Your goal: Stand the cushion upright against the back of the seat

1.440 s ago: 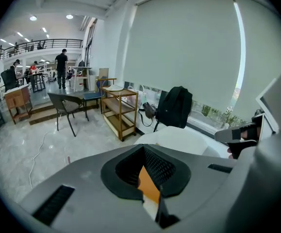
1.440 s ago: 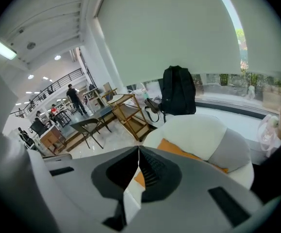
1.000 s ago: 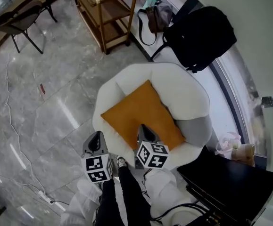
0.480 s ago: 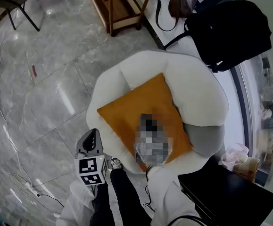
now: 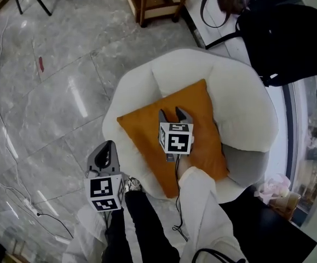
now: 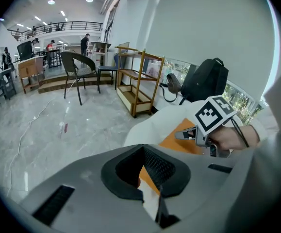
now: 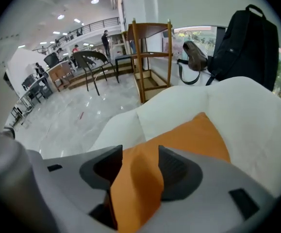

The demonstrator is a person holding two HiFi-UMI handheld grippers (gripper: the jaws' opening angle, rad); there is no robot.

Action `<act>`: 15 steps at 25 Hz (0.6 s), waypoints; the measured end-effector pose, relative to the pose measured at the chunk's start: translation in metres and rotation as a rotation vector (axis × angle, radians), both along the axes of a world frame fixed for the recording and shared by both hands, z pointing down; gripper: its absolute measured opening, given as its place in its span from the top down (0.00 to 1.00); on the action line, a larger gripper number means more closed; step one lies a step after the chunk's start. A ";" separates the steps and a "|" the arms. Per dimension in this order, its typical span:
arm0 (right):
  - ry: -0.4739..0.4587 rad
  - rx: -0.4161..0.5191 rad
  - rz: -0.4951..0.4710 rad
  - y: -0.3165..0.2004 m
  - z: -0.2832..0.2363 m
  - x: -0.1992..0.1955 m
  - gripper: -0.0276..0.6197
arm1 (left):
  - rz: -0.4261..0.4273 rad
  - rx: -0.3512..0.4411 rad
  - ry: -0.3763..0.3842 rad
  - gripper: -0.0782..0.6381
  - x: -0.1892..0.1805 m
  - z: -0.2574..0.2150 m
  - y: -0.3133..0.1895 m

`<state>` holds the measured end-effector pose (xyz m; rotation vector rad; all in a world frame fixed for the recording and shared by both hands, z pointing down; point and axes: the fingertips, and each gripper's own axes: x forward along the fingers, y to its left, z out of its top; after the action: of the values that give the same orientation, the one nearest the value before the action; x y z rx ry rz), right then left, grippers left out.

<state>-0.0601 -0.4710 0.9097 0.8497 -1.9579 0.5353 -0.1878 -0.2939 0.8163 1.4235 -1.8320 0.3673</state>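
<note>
Right hand-held gripper (image 5: 172, 113), jaws just opened wide, straddles the flat cushion (image 5: 147, 133) ready to grip it; left hand-held gripper (image 5: 107, 149) hangs closed.

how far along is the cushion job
Done: nothing yet; the cushion lies flat on the armchair seat. In hand: the right tongs are over it, jaws having just been opening, with cushion fabric between them but not pinched. The left tongs are shut, off the chair's front edge. Left: grip the cushion, tip it up and lean it on the backrest.
</note>
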 end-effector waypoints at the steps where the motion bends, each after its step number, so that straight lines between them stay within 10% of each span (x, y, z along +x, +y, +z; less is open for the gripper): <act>1: 0.023 -0.006 -0.015 -0.001 0.008 -0.001 0.54 | -0.007 -0.003 -0.002 0.90 -0.002 0.001 0.001; 15: 0.230 -0.019 -0.101 -0.009 0.065 0.010 0.62 | -0.049 -0.029 0.025 0.90 -0.008 0.028 0.004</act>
<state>-0.0498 -0.4802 0.9749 0.7605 -1.7716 0.3790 -0.1962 -0.2900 0.8446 1.3554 -1.8304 0.3489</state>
